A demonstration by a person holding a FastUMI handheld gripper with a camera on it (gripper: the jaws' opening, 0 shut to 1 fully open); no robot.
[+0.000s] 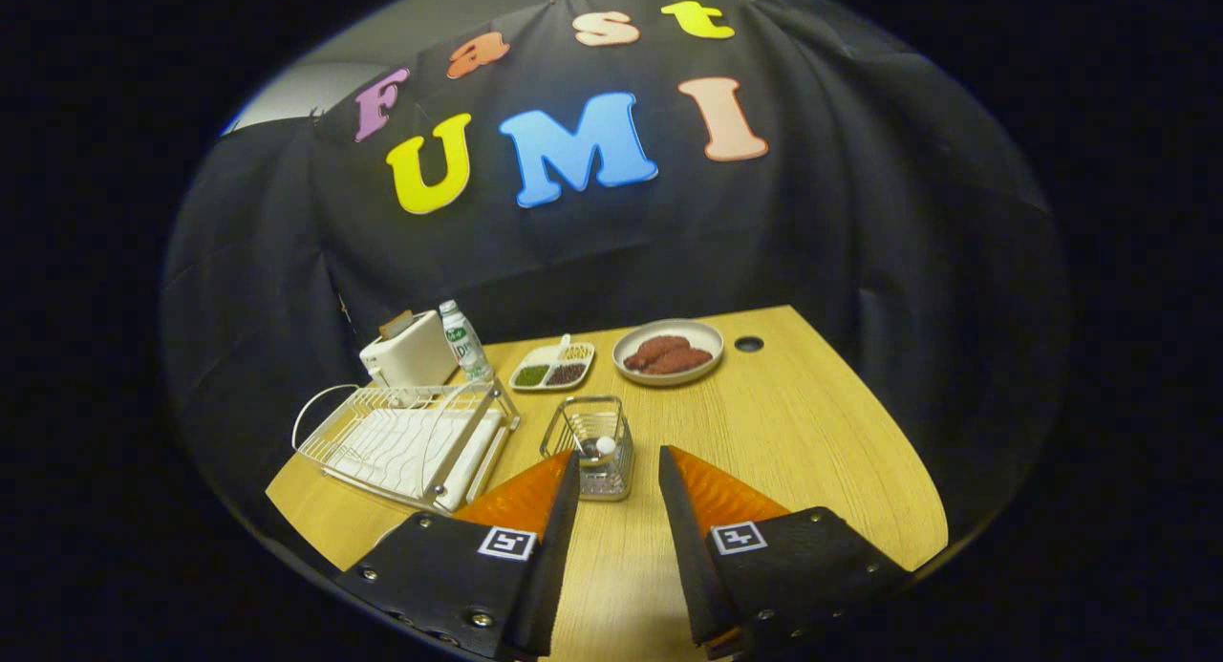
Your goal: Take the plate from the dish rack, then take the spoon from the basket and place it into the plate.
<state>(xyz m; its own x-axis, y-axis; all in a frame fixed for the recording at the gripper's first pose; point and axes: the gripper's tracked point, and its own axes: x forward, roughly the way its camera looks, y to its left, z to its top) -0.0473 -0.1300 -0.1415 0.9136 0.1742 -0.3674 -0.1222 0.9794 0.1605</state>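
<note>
A white wire dish rack (401,442) sits on the wooden table, ahead and to the left of my fingers. A thin pale round rim (441,433) stands upright in it, seemingly the plate seen edge-on. Just ahead of my left fingertip stands a small wire basket (585,431). The white rounded end of the spoon (606,445) pokes up inside it. My gripper (619,452) is open above the table, its fingers wide apart with nothing between them.
Behind the rack are a white toaster (406,353) and a small bottle (465,342). Farther back sit a divided dish of beans (552,368) and a plate of brown sausages (669,352). A cable hole (749,343) marks the table's far right; bare table (812,452) lies to the right.
</note>
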